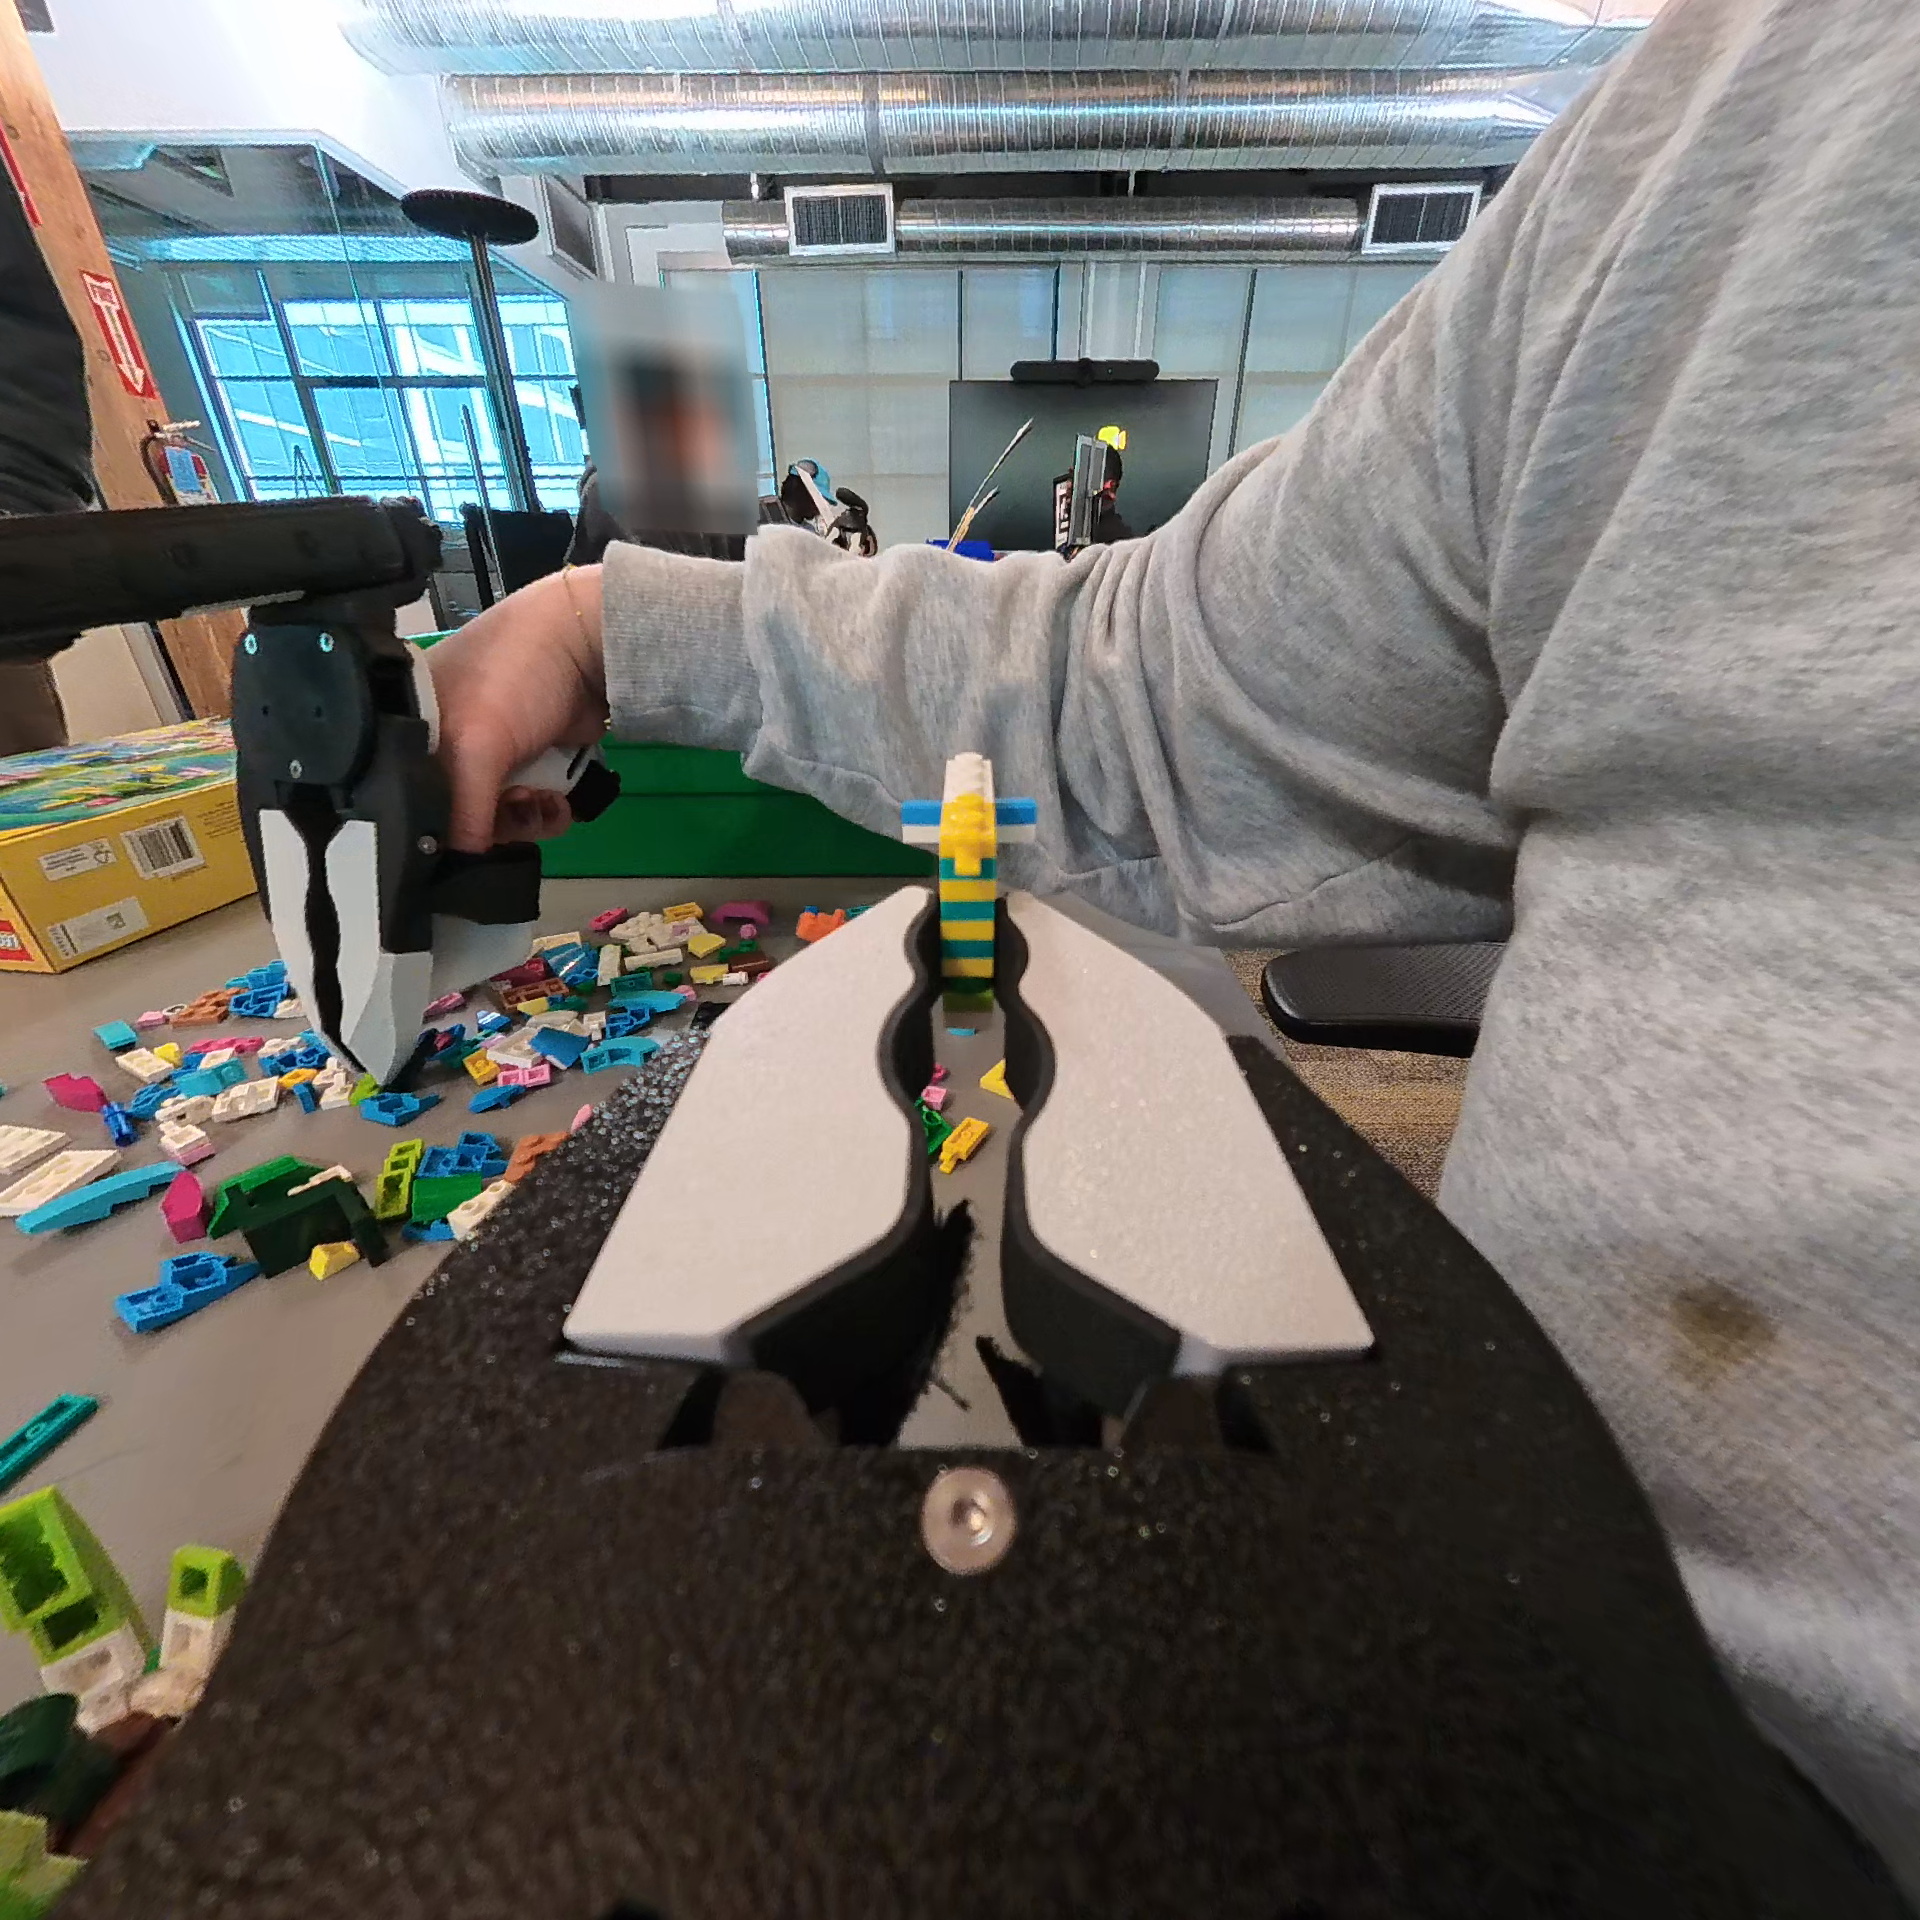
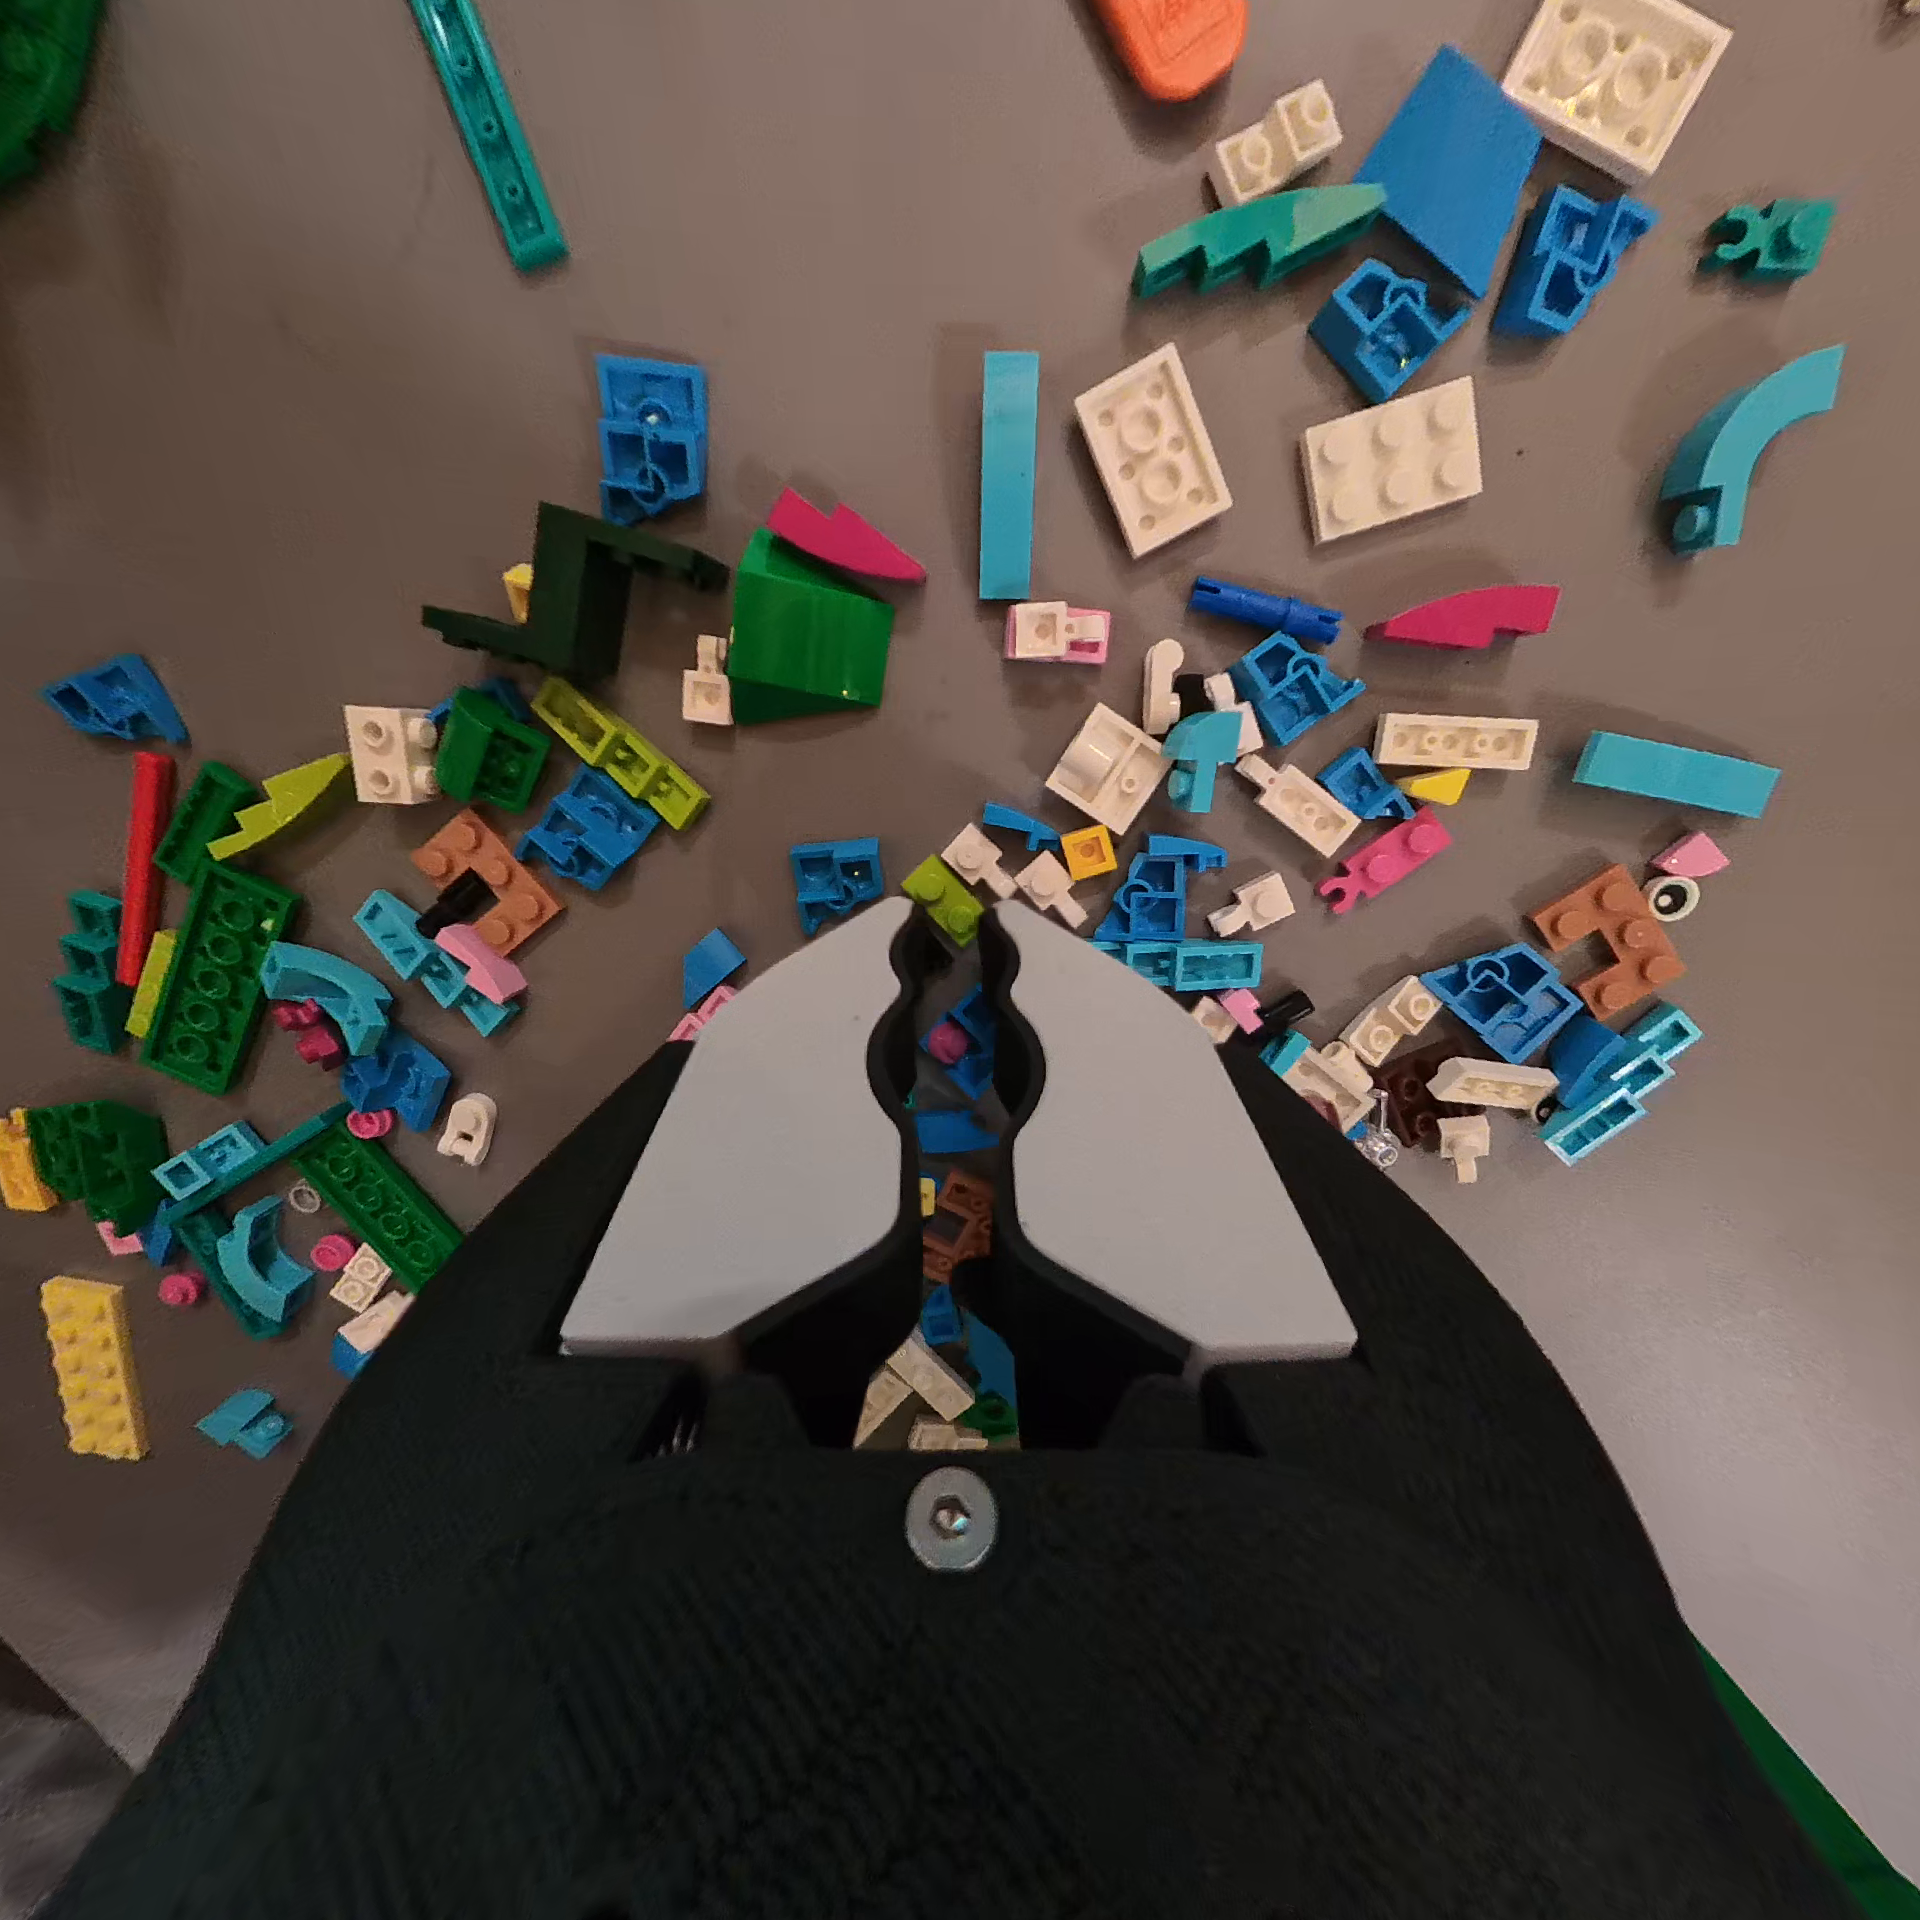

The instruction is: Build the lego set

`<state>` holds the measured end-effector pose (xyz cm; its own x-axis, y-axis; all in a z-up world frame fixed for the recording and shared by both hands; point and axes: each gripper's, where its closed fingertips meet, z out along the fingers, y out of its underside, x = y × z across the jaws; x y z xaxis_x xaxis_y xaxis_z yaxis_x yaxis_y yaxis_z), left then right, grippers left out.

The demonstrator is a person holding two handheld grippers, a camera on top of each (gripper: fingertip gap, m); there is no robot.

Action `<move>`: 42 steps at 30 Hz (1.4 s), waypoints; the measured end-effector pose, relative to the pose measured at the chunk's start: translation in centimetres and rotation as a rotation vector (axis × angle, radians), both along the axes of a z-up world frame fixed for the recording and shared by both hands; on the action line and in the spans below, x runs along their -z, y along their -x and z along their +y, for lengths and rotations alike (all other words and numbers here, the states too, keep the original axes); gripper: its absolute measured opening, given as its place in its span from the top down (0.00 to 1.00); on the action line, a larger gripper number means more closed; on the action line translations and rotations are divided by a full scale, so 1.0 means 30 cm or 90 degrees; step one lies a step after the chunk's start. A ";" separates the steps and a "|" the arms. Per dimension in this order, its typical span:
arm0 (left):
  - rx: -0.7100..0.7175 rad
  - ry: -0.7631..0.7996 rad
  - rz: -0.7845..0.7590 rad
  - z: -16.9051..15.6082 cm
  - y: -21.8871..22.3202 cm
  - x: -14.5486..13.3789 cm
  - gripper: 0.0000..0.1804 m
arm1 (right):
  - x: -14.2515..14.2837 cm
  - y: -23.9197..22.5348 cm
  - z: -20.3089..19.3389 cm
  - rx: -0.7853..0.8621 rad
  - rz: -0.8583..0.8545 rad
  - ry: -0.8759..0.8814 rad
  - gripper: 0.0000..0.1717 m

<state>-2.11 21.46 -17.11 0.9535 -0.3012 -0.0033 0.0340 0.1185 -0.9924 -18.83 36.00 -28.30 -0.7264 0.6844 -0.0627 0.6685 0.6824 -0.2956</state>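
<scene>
The left gripper (image 1: 966, 935) clamps a striped brick tower (image 1: 968, 914) upright; the right gripper (image 2: 951, 920) pinches a lime plate (image 2: 943, 899) over scattered bricks (image 2: 1288, 810).

A tower of bricks (image 1: 968, 914) is showing yellow and teal stripes, with blue, white and green pieces. Bricks (image 2: 1351, 727) in blue, white, green, pink and brown are lying across a grey table (image 2: 831, 260). A lime plate (image 2: 943, 900) is sitting between grey fingers (image 2: 790, 1091).
</scene>
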 end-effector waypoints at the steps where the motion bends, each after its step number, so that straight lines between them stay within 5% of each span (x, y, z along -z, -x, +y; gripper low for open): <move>1: 0.000 0.000 0.000 0.001 0.001 0.000 0.96 | 0.000 -0.002 0.000 -0.003 0.001 -0.002 0.96; 42: 0.000 0.001 0.004 -0.011 -0.039 0.006 0.95 | -0.050 -0.008 0.001 -0.024 0.046 -0.005 0.98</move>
